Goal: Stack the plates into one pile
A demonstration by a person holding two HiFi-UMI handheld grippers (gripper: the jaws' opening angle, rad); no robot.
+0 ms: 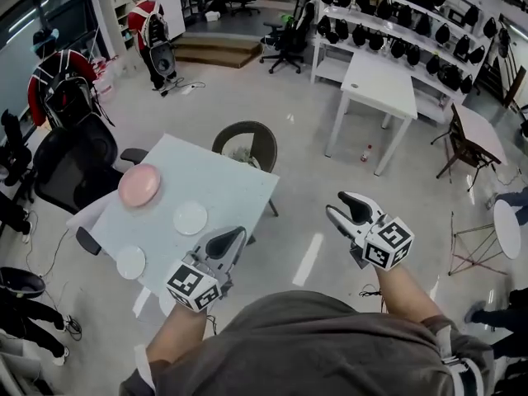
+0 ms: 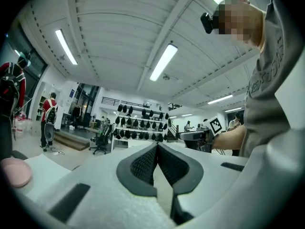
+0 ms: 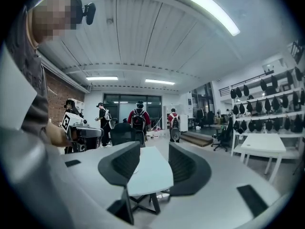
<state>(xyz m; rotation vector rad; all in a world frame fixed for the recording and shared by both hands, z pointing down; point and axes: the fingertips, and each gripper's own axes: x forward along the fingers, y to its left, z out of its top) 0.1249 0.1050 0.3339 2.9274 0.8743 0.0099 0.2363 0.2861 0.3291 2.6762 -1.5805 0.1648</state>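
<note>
Pink plate [image 1: 139, 185] — white plate [image 1: 190, 218] nearby, apart

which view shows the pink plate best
The head view: the round pink plate lies whole on the pale square table. The left gripper view catches only part at its lower left; the right gripper view shows none.

The pink plate [image 1: 139, 185] looked smooth and glossy; the table [image 1: 223, 180] under it, ahead of the left gripper [image 1: 239, 233], was matt.
</note>
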